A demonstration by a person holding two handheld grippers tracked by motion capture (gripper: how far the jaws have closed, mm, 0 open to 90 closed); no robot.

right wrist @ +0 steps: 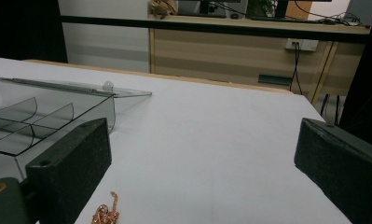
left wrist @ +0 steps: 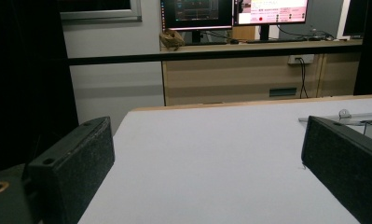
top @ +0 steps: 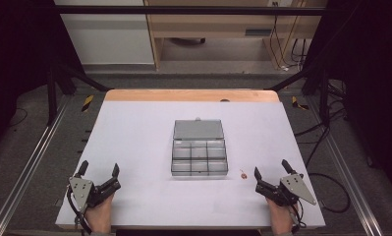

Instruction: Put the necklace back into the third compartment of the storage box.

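Both tongs [top: 99, 171] [top: 271, 168] wide open, empty.

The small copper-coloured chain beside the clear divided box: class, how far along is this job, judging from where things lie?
Done: the clear divided box sits in the table's middle with its lid folded back. In hand: nothing; the left gripper and right gripper rest near the table's front edge, jaws wide open. Left: the copper chain lies on the white tabletop, outside the box, untouched, so probably everything.
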